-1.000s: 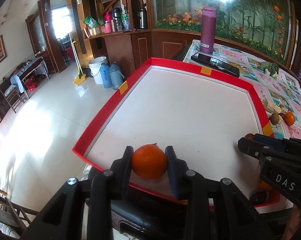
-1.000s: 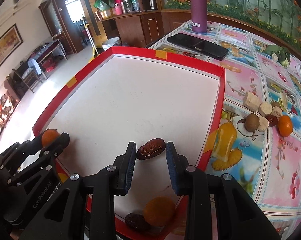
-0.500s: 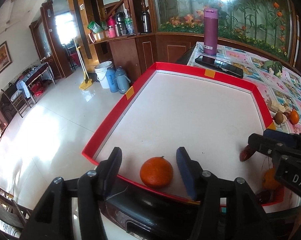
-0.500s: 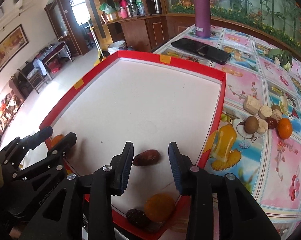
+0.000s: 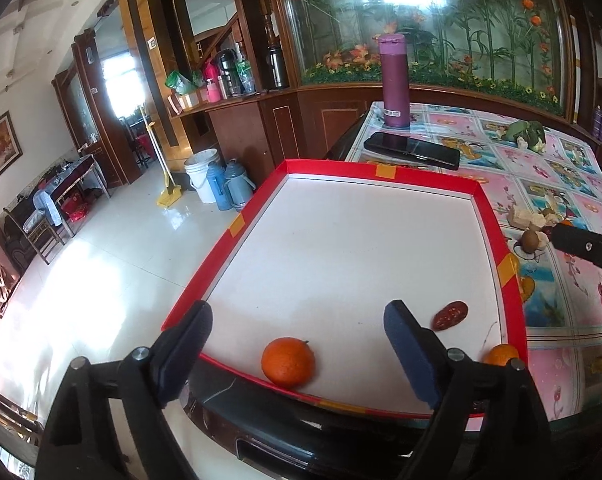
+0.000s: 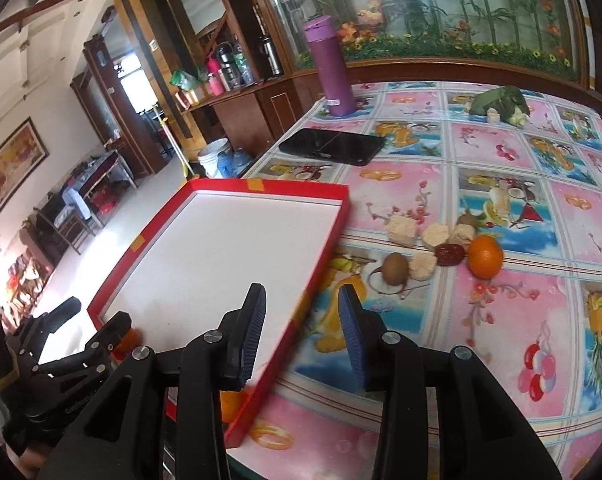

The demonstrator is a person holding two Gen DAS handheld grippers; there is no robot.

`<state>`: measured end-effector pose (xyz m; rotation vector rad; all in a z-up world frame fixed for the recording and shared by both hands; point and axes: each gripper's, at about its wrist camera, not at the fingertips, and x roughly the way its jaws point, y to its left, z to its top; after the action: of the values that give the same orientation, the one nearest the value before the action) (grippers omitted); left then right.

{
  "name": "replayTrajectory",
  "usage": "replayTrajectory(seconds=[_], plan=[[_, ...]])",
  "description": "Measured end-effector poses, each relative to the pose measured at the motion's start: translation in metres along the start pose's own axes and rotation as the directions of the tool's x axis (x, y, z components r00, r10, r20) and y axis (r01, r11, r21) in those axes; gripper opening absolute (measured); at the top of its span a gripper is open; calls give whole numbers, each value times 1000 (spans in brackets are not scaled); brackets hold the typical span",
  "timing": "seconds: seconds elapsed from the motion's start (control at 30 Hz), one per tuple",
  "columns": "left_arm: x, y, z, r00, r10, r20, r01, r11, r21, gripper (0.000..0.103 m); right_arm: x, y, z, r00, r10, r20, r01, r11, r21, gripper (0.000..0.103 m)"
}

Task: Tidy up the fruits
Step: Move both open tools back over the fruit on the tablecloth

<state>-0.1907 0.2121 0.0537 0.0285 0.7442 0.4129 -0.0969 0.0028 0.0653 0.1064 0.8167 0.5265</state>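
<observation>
Item: red-rimmed tray (image 5: pixel 513 308), landmark, on the bench (image 6: pixel 501 320)
Left tongs (image 5: pixel 297 354): opening wide, gripping nothing; an orange (image 5: pixel 288 361) lies between the jaws, untouched, just inside the tray's near rim
Right tongs (image 6: pixel 303 334): partly open, empty, above the tray's right rim
Inside tray, near right corner: red date (image 5: pixel 449 315), second orange (image 5: pixel 501 354)
Outside tray, to its right: third orange (image 6: pixel 485 256), another date (image 6: pixel 449 254), kiwi (image 6: pixel 395 268), pale cubes (image 6: pixel 421 266)
Handling, judged: approach that cluster over the rim, not across it; take the outermost fruit first
Clearance: tray middle bare; bench right of the cluster open
</observation>
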Motion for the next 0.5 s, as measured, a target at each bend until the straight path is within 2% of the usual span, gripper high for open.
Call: replayTrajectory(seconds=[0.1,0.3,0.5], plan=[[-3,-10,2,1000,-20,-1,20,1000,15,95,-11,-34,1,999,-36,20,35,998,55,37],[-9,-36,8,994,-106,2,106,993,53,97,-29,-109,3,994,-105,41,96,978,184,37],[-16,-70,27,973,-231,-2,230,970,81,99,-38,-169,6,984,-156,82,127,951,280,38]])
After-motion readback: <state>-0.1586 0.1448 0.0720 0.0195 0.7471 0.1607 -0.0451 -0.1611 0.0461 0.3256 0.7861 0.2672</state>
